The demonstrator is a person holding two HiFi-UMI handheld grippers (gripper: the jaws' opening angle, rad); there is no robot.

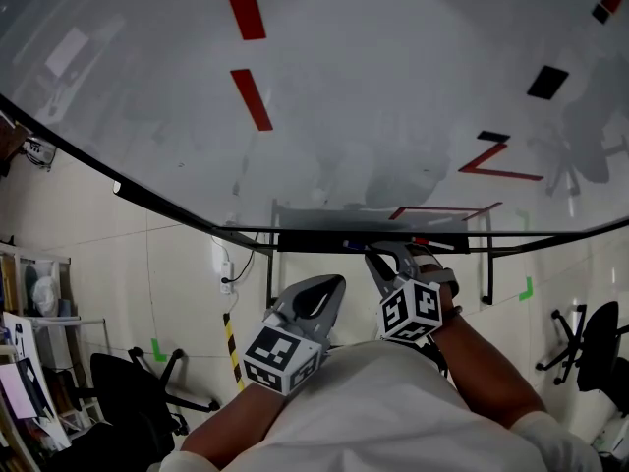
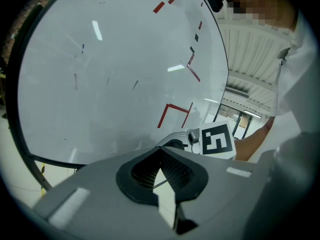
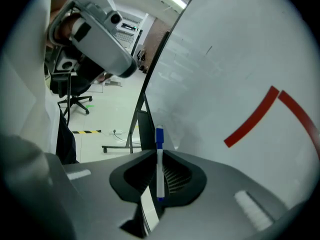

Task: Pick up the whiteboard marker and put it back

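First, in the head view, you have two grippers low in the centre of the frame: your left gripper and, just to its right and higher, your right gripper, whose jaws reach up to the dark ledge under the whiteboard. That one board fills the upper frame and carries two straight red strips at upper left, with angled red lines at right. Two office chairs show, one at lower left and one at far right. From up here you cannot make out what either tool holds. Next, the left gripper view shows what the head view hides: its jaws are closed together at the tips, with nothing between the pads. The white marker cube of your other tool sits just above them, with the board beyond. Last, only the right gripper view shows the whiteboard marker. There is one, with a white barrel and a blue cap, standing upright in the centre of the frame. The jaws are clamped on its barrel and the cap pokes out past their tips, close to the board's lower edge. Your left tool fills that view's upper left corner.
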